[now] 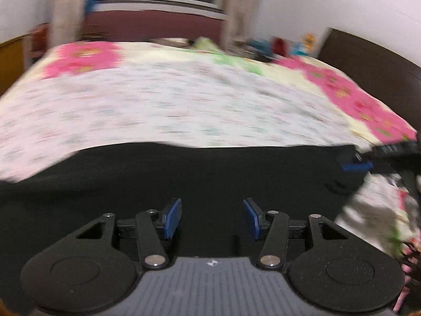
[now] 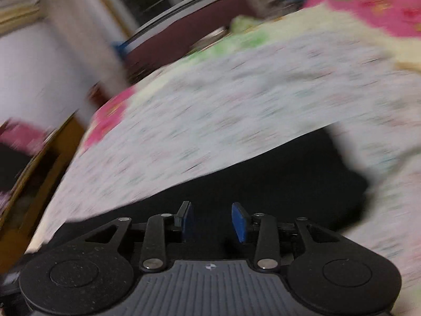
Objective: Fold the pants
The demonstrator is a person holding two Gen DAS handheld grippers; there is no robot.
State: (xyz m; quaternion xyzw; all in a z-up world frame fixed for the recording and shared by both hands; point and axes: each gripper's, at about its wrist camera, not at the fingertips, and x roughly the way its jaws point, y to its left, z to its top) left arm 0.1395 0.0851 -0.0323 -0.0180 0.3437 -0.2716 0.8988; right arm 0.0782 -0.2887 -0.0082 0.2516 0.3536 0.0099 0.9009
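The black pants (image 1: 184,173) lie flat on the bed, filling the lower half of the left wrist view. They also show in the right wrist view (image 2: 276,179). My left gripper (image 1: 212,217) is open and empty just above the pants, its blue pads apart. My right gripper (image 2: 214,221) is open and empty over the near part of the pants. The right gripper's blue-padded tip shows at the far right of the left wrist view (image 1: 357,166), at the pants' right edge. Both views are blurred by motion.
The bed has a white patterned sheet (image 1: 171,105) with pink flowers (image 1: 81,58). A dark headboard (image 1: 373,58) stands at the right. A maroon wall ledge and window (image 1: 158,23) are beyond the bed. A wooden cabinet (image 2: 31,173) stands left of the bed.
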